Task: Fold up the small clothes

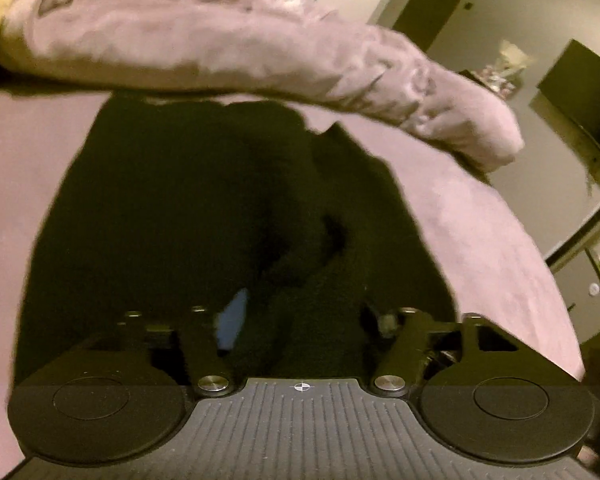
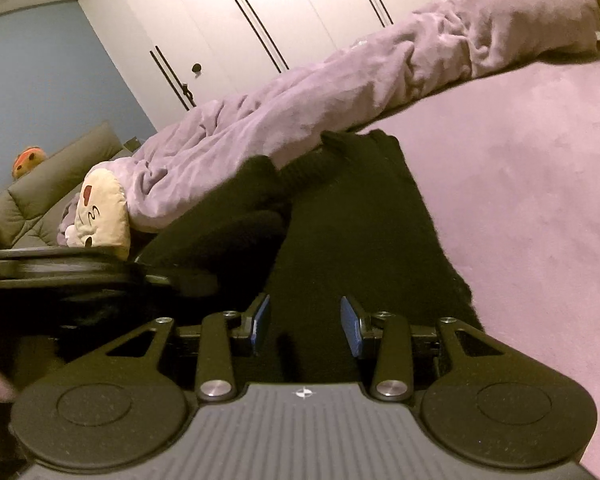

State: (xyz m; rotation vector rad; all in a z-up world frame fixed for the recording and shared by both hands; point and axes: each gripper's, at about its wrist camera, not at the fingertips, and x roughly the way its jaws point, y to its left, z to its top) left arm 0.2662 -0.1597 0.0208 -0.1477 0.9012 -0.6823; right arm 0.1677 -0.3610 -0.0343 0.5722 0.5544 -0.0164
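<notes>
Right wrist view showed the right gripper (image 2: 305, 324) with jaws apart over a black garment (image 2: 352, 216) on the bed (image 2: 520, 140); the left gripper (image 1: 300, 320) pinched that garment's fabric.

Plain black garment (image 2: 340, 216) on a mauve bed (image 2: 520, 160); lilac duvet (image 2: 300, 92) behind; blue pads (image 2: 350, 326); white wardrobe (image 2: 260, 12); blue wall (image 2: 40, 68); cream plush (image 2: 100, 208).
</notes>
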